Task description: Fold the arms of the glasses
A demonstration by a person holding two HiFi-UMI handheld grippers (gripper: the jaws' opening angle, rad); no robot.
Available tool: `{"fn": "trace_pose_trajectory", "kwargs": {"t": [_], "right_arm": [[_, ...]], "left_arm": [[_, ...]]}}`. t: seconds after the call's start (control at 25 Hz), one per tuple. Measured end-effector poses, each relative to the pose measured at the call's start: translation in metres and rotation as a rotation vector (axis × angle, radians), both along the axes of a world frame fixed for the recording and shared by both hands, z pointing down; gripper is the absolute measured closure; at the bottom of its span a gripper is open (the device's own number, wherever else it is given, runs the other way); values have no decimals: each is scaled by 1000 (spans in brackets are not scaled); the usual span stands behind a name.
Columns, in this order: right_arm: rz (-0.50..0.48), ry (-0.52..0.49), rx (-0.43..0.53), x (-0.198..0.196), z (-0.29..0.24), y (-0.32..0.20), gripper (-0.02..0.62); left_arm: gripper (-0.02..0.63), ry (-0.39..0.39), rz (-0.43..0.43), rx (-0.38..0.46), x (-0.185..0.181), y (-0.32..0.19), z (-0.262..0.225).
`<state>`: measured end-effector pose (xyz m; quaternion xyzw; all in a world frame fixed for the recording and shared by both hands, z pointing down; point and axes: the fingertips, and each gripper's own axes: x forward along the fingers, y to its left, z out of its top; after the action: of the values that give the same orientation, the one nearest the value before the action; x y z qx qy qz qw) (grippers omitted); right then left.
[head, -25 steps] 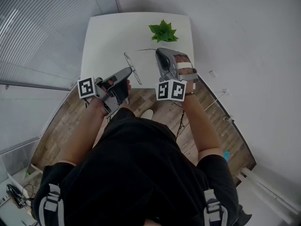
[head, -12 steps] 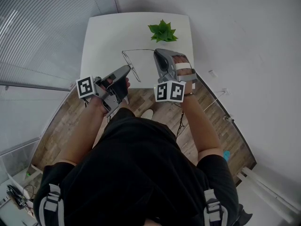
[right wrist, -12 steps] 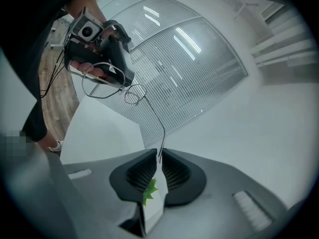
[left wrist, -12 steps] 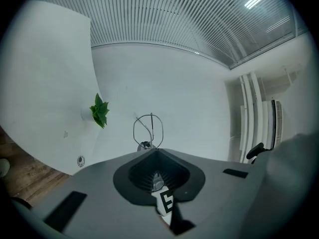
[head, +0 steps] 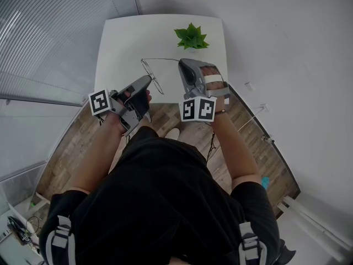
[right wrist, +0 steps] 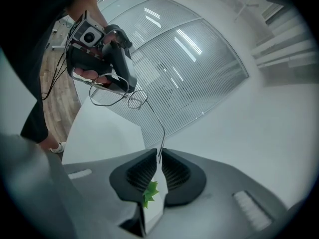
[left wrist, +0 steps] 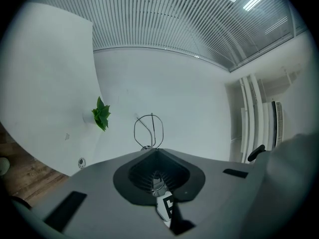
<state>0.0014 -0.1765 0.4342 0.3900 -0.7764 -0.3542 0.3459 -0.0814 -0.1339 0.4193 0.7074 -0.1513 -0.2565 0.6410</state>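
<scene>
Wooden floor lies under my feet, and closest to my body are my two claws, raised at the near edge of the white table. My left claw is pressed together on the front of the glasses. In the left gripper view a wire lens rim sticks out just past the closed tips, though I cannot tell whether the pads bite on the rim or on the hinge. I take this claw to be the anchor, keeping the frame up off the tabletop so nothing drags. My right claw is drawn nearly together, pinching the tip of one thin arm. The right gripper view shows that wire running from between my pads up to the lenses at the other claw. The arm stands swung out, roughly square to the lenses, so it is not yet folded. Holding it at the very tip gives me the longest lever about the hinge. As I judge it, the next move is an arc of the right claw in toward the lenses, made gently, because such fine wire could bend or slip free. The second arm I cannot make out. Farther off, a small green plant sits by the table's far edge, well apart from the glasses, and slatted blinds close the left side.
</scene>
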Motion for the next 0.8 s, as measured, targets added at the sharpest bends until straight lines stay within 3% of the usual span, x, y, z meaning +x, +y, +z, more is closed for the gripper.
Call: {"fn": "trace_pose_trajectory", "kwargs": {"t": [0.8], "right_arm": [[-33, -13, -4, -18, -1, 15, 557]], "left_arm": [[594, -11, -52, -1, -14, -7, 4]]}}
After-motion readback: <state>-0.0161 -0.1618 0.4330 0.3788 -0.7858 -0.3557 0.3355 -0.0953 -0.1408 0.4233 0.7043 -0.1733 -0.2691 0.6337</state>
